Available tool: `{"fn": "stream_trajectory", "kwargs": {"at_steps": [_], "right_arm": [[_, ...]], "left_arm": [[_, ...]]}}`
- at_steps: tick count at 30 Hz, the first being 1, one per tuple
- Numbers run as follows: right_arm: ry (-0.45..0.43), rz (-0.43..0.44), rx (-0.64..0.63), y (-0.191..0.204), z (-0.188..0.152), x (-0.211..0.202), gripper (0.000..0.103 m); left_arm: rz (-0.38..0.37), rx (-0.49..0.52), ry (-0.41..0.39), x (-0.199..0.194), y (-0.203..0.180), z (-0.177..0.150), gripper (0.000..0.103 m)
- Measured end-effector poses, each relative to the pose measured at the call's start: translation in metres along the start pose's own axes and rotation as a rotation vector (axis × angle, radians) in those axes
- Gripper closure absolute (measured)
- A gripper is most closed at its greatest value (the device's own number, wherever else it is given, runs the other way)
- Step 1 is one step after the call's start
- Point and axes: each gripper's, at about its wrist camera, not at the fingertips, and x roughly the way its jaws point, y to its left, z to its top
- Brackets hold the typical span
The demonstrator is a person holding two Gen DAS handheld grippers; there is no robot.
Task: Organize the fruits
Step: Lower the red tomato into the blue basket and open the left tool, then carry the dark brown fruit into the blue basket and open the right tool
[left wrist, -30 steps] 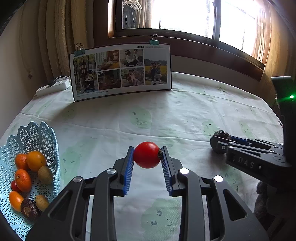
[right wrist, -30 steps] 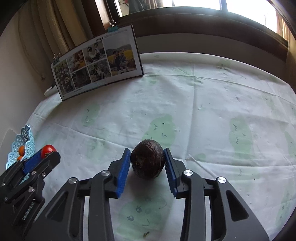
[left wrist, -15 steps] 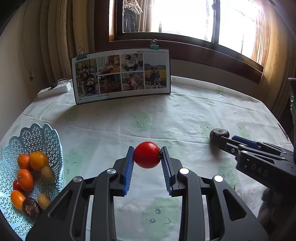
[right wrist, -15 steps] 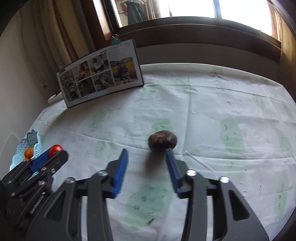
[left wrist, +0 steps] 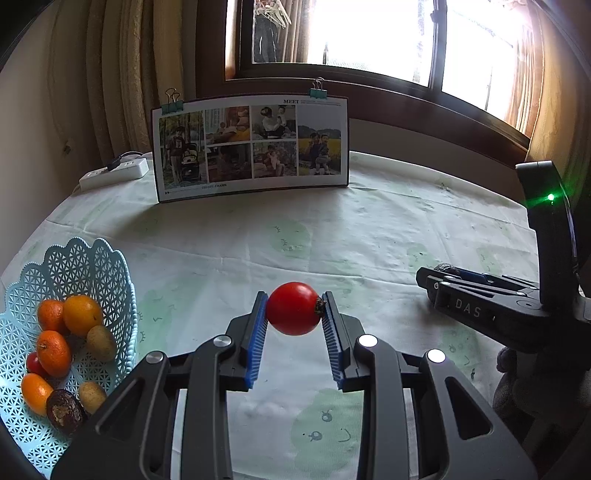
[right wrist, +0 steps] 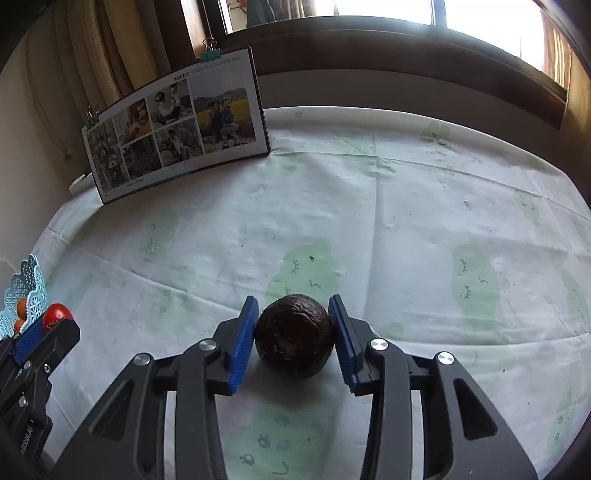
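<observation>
Jaws over pale green-printed tablecloth point(right wrist: 406, 206), photo board point(left wrist: 251, 147), window point(left wrist: 369, 33)

The tomato point(left wrist: 293, 308) has a smooth, glossy red skin, while the dark fruit point(right wrist: 294, 336) looks wrinkled, rough and matt. Both grippers are matt black plastic with ribbed blue pads point(left wrist: 256, 334) and shiny metal screw heads point(left wrist: 368, 340). The basket point(left wrist: 92, 266) at the near left is pale blue openwork plastic. The tablecloth point(right wrist: 406, 206) is creased, matt cloth with faded green prints. The photo board point(left wrist: 251, 146) at the far side is smooth printed paper held by metal clips point(left wrist: 317, 88)
</observation>
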Motion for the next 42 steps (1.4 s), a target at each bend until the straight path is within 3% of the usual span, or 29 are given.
{"fn": "stream_trajectory", "kwargs": {"at_steps": [6,14,22,33,35,37,38,42], "right_arm": [[-0.038,0.038,0.011,0.003,-0.002,-0.022,0.063],[-0.094,0.128,-0.033,0.039,0.003,-0.052,0.063],[-0.108,0.191,-0.073,0.074,0.001,-0.063,0.063],[-0.1,0.297,-0.153,0.139,-0.005,-0.068,0.063],[-0.097,0.316,-0.169,0.152,-0.007,-0.068,0.063],[-0.093,0.332,-0.183,0.164,-0.008,-0.068,0.063],[-0.088,0.343,-0.192,0.17,-0.009,-0.067,0.063],[-0.073,0.379,-0.215,0.191,-0.012,-0.067,0.063]], "left_arm": [[-0.004,0.002,-0.017,-0.007,0.001,0.002,0.073],[0.041,-0.022,-0.072,-0.03,0.023,0.006,0.073],[0.117,-0.071,-0.108,-0.05,0.069,0.003,0.073],[0.217,-0.168,-0.085,-0.058,0.141,-0.011,0.072],[0.227,-0.179,-0.077,-0.061,0.153,-0.015,0.069],[0.241,-0.192,-0.082,-0.065,0.161,-0.018,0.04],[0.254,-0.2,-0.092,-0.068,0.167,-0.02,0.035],[0.279,-0.217,-0.108,-0.078,0.182,-0.023,0.025]]}}
